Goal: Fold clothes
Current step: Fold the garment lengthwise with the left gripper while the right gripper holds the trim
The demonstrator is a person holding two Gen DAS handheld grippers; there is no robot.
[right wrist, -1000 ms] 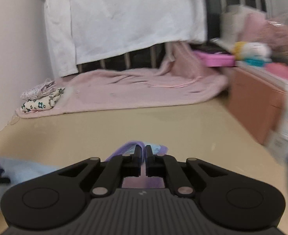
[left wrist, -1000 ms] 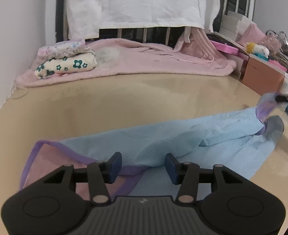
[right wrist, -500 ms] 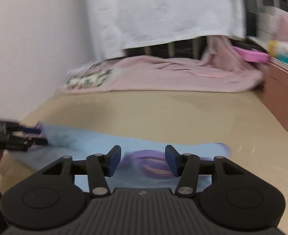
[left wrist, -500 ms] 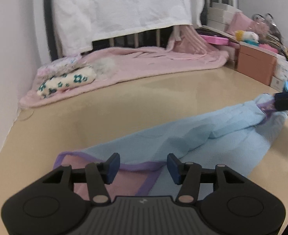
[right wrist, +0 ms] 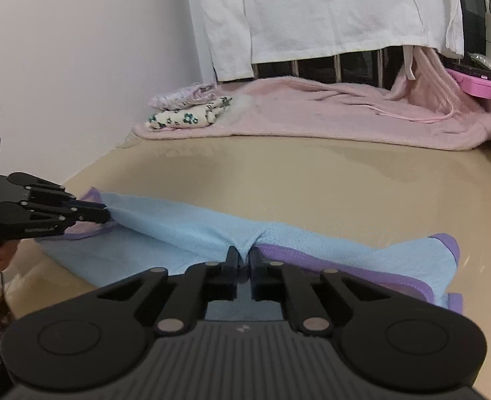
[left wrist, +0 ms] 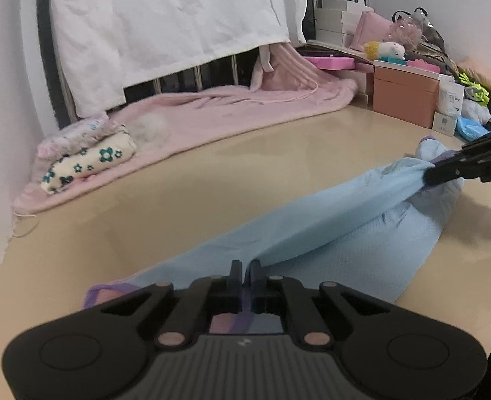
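In the left wrist view, a folded floral cloth [left wrist: 88,163] and a paler pile above it sit at middle left on a fuzzy pink blanket [left wrist: 232,106]. A crumpled white sheet [left wrist: 165,23] hangs over dark bars at the top. At bottom centre the left tongs [left wrist: 245,268] are pinched nearly closed on the edge of the garment [left wrist: 312,230], a light blue, finely dimpled mesh with purple trim; the fold pulls taut toward the right. The tongs' body hides the cloth right under it, though a strip of purple trim and pink shows through. At the right edge the right tongs [left wrist: 428,170] grip the bunched far end; their body is cut off by the frame. Boxes [left wrist: 405,100] and a soft toy crowd the upper right.

In the right wrist view, the left tongs [right wrist: 107,215] enter from the left edge, shut on a purple-edged corner; a fingertip [right wrist: 2,253] shows beneath them. The garment [right wrist: 185,223] lies stretched across the glossy beige tabletop [right wrist: 312,173]. At bottom centre the right tongs [right wrist: 243,256] are closed on a puckered peak of the mesh. A purple-bordered flap lies at lower right.
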